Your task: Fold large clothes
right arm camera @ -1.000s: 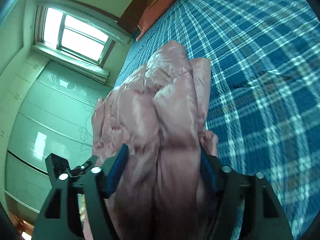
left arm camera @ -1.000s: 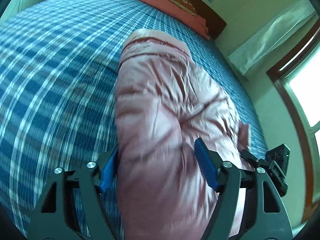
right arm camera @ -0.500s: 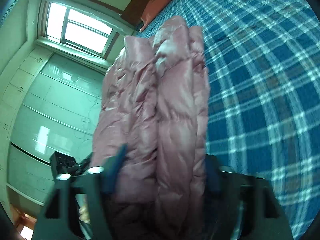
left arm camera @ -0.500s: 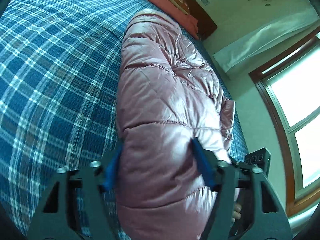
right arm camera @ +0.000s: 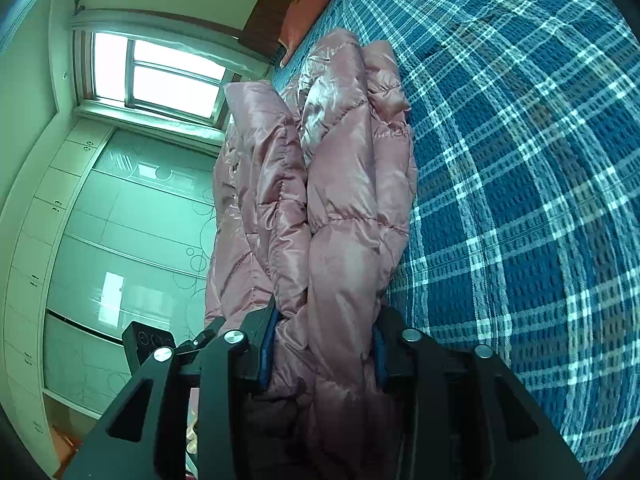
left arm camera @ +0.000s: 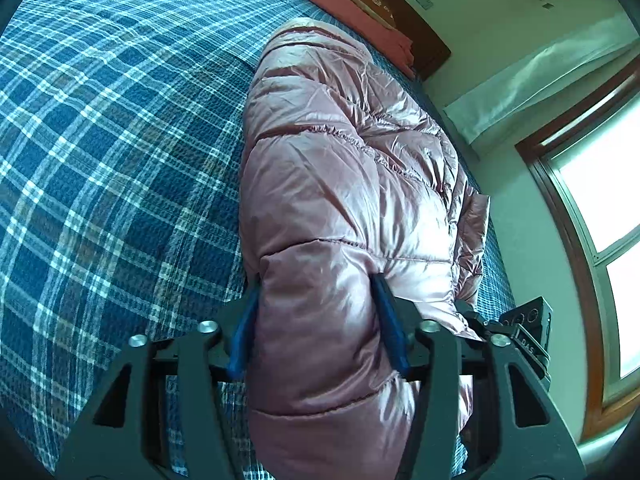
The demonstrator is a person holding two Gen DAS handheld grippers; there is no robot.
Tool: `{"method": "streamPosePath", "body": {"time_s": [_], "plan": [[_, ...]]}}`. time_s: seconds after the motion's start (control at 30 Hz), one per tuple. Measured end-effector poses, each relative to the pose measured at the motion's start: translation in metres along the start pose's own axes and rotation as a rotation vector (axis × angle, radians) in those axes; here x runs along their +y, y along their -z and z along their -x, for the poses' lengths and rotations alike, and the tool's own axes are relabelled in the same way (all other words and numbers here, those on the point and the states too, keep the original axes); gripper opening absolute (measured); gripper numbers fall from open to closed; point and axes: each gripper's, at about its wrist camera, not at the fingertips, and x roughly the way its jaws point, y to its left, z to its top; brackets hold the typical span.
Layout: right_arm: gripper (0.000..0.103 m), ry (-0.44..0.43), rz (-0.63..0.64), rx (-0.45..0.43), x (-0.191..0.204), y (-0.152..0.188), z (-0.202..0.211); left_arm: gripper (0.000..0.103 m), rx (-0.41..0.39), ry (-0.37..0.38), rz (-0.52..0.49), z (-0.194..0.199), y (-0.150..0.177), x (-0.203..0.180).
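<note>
The left gripper point(left arm camera: 318, 320) points down at a slant, its blue-padded jaws pressing on either side of a thick puffed fold of the pink jacket point(left arm camera: 344, 184), and they are easing slightly apart. The right gripper point(right arm camera: 322, 346) points down more shallowly, its jaws closing on bunched layers of the same jacket, pads sunk into the fabric.

Pink quilted down jacket point(left arm camera: 344, 184), of glossy fabric with stitched channels. It is shown bunched lengthwise into thick puffy folds, stretched along the blue plaid bed point(left arm camera: 100, 160) toward the pillow end, its near end raised and compressed.
</note>
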Motion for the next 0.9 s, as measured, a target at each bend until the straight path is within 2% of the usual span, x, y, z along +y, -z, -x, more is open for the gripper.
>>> {"method": "streamPosePath", "body": {"time_s": [0.07, 0.13, 0.33, 0.7, 0.9], "plan": [[0.052, 0.025, 0.005, -0.014, 0.003, 0.005, 0.006, 0.060, -0.011, -0.006, 0.019, 0.008, 0.005, 0.000], [0.055, 0.041, 0.012, -0.026, 0.005, 0.012, 0.013, 0.064, -0.026, -0.011, 0.025, 0.018, 0.010, 0.000], [0.056, 0.086, 0.040, -0.072, 0.012, 0.026, 0.041, 0.070, -0.072, -0.085, -0.047, 0.039, 0.025, -0.010], [0.056, 0.217, 0.121, -0.139, 0.031, 0.067, 0.083, 0.075, -0.126, -0.287, -0.177, 0.061, 0.047, -0.035], [0.056, 0.341, 0.188, -0.165, 0.049, 0.096, 0.099, 0.080, -0.160, -0.367, -0.212, 0.071, 0.060, -0.042]]}}
